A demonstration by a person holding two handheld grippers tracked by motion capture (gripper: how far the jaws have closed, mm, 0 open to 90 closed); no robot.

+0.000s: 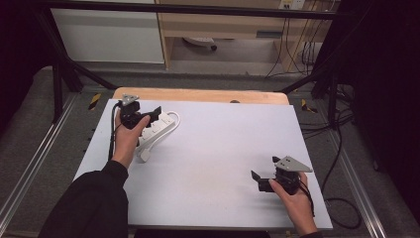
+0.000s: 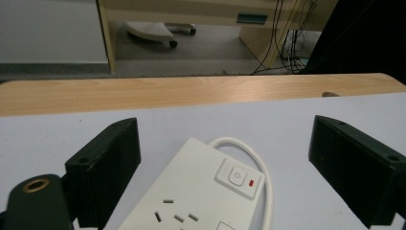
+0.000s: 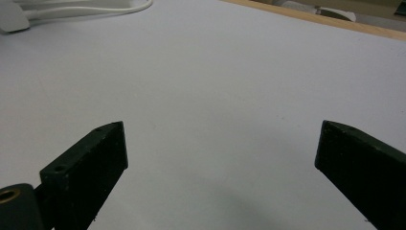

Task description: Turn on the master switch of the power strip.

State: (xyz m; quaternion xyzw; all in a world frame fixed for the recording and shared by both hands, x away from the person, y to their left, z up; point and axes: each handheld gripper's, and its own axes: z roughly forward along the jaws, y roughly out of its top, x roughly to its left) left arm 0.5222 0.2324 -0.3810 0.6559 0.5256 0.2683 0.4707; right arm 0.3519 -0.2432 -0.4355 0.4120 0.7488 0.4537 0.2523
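A white power strip (image 1: pixel 157 130) lies at the table's far left, its white cord (image 1: pixel 174 117) looped at the far end. My left gripper (image 1: pixel 150 118) hovers just over it, open, with the strip between and below the jaws. In the left gripper view, the power strip (image 2: pixel 191 201) shows sockets and a switch with a red light (image 2: pixel 239 178), and the left gripper (image 2: pixel 227 129) stands wide open around it without touching. My right gripper (image 1: pixel 262 171) is near the front right, open and holding nothing. In its own view the right gripper (image 3: pixel 222 128) faces bare table.
A pale sheet (image 1: pixel 223 144) covers the table; a wooden strip (image 1: pixel 198 94) runs along the far edge. Black frame posts (image 1: pixel 59 74) stand at both far corners. Cables (image 1: pixel 341 148) trail off the right side. The cord (image 3: pixel 95 10) shows far off in the right gripper view.
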